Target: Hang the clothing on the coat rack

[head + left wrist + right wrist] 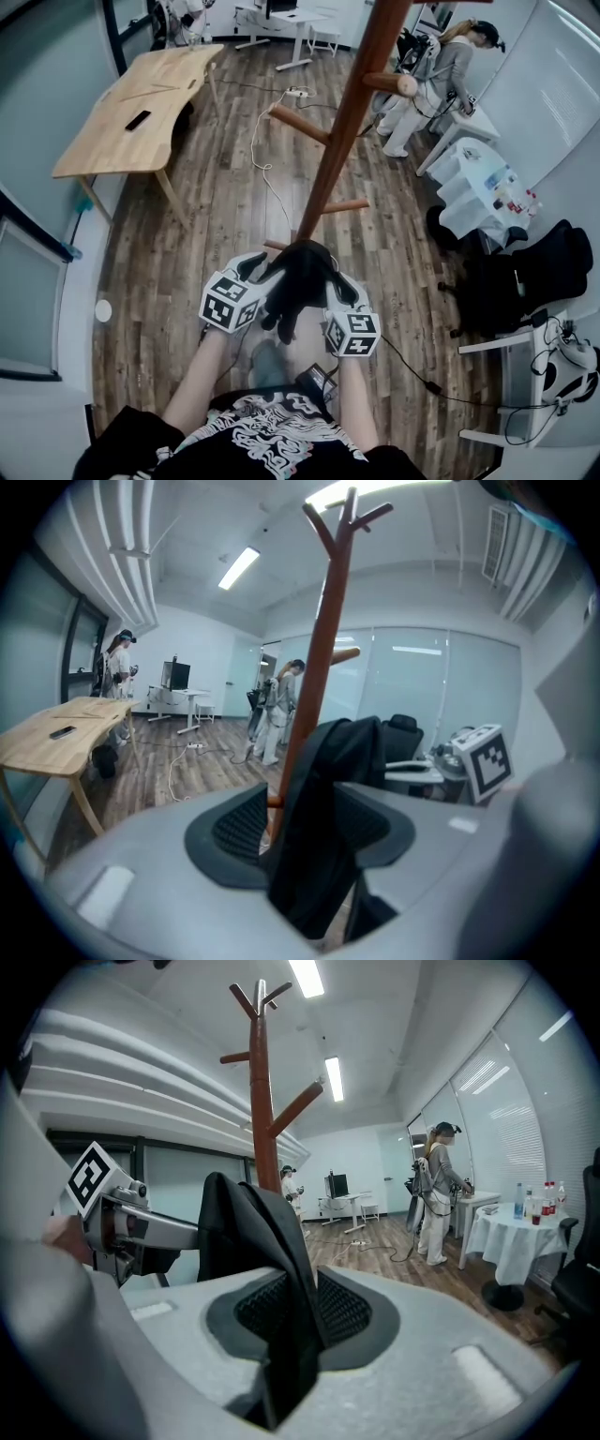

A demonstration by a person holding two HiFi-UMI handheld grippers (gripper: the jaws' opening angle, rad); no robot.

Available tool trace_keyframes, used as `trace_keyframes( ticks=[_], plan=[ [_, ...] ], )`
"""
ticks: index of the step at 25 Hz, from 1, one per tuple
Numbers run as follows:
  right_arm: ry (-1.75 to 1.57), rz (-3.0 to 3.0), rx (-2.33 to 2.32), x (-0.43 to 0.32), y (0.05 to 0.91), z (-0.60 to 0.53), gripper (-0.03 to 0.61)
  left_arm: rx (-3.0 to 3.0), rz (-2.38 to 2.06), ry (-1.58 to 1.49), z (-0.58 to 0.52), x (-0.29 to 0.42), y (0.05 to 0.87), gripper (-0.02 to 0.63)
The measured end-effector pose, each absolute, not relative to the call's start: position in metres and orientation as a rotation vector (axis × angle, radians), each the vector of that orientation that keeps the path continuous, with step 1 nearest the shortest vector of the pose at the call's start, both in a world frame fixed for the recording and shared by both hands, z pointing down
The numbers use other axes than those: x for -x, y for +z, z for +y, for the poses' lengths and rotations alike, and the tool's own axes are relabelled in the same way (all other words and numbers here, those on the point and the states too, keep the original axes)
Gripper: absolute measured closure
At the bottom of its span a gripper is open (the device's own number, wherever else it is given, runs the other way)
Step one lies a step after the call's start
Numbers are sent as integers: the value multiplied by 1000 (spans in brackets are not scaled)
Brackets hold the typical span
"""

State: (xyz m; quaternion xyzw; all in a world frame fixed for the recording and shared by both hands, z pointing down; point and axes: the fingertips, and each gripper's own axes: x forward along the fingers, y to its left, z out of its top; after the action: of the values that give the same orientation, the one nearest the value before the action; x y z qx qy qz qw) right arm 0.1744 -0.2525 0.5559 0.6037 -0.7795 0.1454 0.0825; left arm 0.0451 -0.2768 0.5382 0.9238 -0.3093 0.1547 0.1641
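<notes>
A black garment (302, 277) hangs bunched between my two grippers, just in front of the foot of the brown wooden coat rack (347, 122). My left gripper (265, 270) holds its jaws wide. In the left gripper view the garment (323, 827) lies against the right pad, and a gap shows beside the left pad (239, 825), with the rack's pole (319, 667) seen through it. My right gripper (337, 286) is shut on the garment (253, 1232), which is pinched between its ribbed pads (342, 1312). The rack (261, 1091) rises behind with its pegs bare.
A wooden table (141, 103) with a dark phone (138, 120) stands at the far left. A white cable (262, 159) runs across the wood floor. At the right are a white-clothed table (473, 183), a black chair (525, 272) and a person (445, 75).
</notes>
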Motion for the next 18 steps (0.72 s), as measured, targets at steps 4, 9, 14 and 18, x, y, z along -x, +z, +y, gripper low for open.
trace_keyframes(
  ticks=[4, 9, 14, 18],
  plan=[
    [447, -2335, -1790, -173, 558, -245, 503, -2634, -876, 443, -268, -46, 539, 431],
    [452, -2325, -1800, -171, 554, -241, 503, -2639, -906, 444, -268, -39, 535, 431],
    [447, -2322, -1812, -169, 553, -233, 503, -2636, -952, 416, -267, -29, 528, 431],
    [448, -2327, -1816, -169, 550, -224, 503, -2646, -946, 413, -259, -30, 522, 431]
  ],
)
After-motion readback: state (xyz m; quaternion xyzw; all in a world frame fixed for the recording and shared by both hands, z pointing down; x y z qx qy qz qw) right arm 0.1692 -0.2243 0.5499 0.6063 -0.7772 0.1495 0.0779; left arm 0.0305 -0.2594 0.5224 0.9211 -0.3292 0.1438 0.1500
